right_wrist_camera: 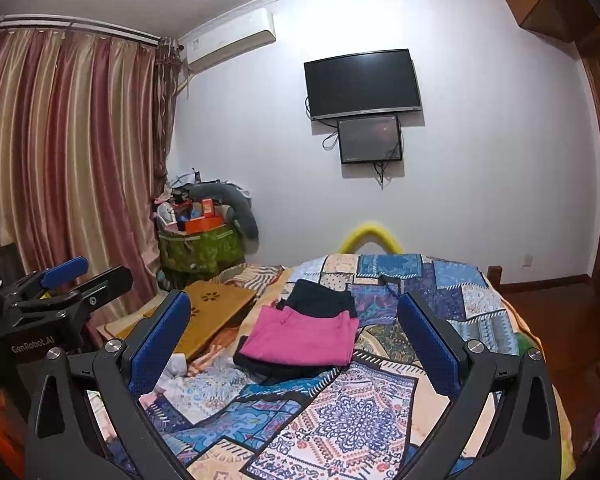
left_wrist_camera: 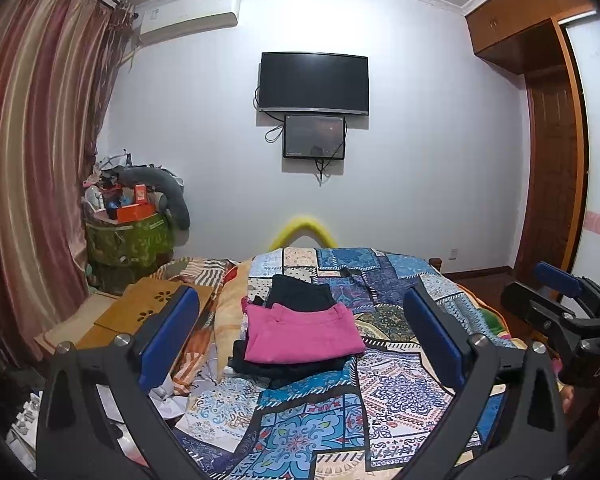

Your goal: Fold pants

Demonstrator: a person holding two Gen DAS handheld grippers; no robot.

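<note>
Folded pink pants (left_wrist_camera: 302, 332) (right_wrist_camera: 304, 336) lie on top of a stack of dark folded garments (left_wrist_camera: 300, 296) (right_wrist_camera: 322, 298) in the middle of a patchwork bedspread (left_wrist_camera: 400, 392) (right_wrist_camera: 360, 408). My left gripper (left_wrist_camera: 300, 320) hangs above the near part of the bed, open, with nothing between its blue pads (left_wrist_camera: 168, 340). My right gripper (right_wrist_camera: 296, 320) is likewise open and empty, held back from the stack. Each gripper shows at the edge of the other's view: the right gripper (left_wrist_camera: 560, 304) at the right, the left gripper (right_wrist_camera: 60, 280) at the left.
A wooden lap desk (left_wrist_camera: 156, 308) (right_wrist_camera: 216, 312) lies on the bed left of the stack, beside striped bedding. A green bin (left_wrist_camera: 128, 240) piled with clutter stands by the curtains (left_wrist_camera: 32, 160). Two screens (left_wrist_camera: 314, 80) hang on the far wall; a wooden wardrobe (left_wrist_camera: 548, 140) is at right.
</note>
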